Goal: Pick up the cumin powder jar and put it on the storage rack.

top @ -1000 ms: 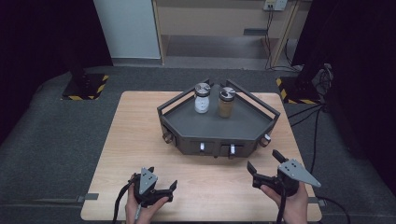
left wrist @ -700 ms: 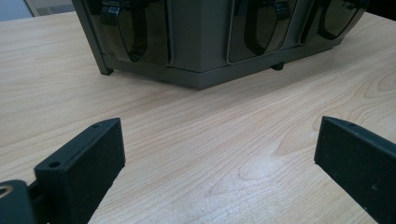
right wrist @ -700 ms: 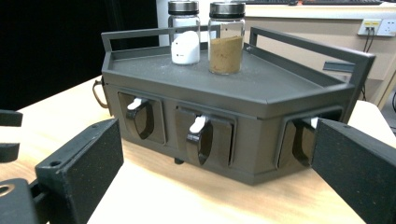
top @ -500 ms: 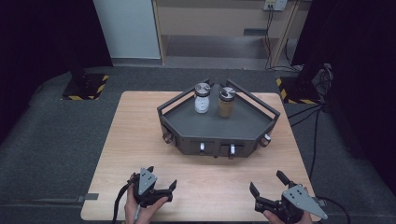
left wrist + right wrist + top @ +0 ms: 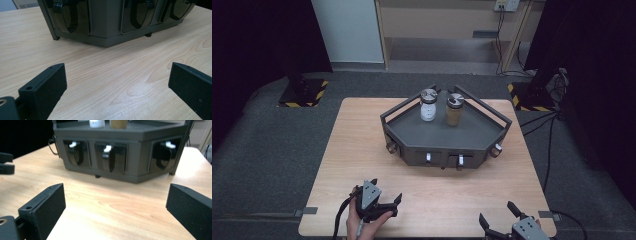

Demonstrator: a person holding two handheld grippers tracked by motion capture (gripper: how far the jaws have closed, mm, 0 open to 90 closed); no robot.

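A dark grey angular tray stand sits at the middle of the wooden table. On it stand two jars side by side: one with white contents and one with brown contents. My left gripper is held at the table's near edge, open, jaws wide apart over bare wood, facing the stand's front corner. My right gripper is at the near right edge, also open and empty, looking at the stand's front recesses and the jar bases.
Wood between the grippers and the stand is bare. Off the table, cables trail on the floor at right, and a black post with a striped base stands at back left. A wooden shelf unit is behind.
My right gripper has drawn back toward the near edge of the table. The left gripper, the stand and the jars have stayed put.
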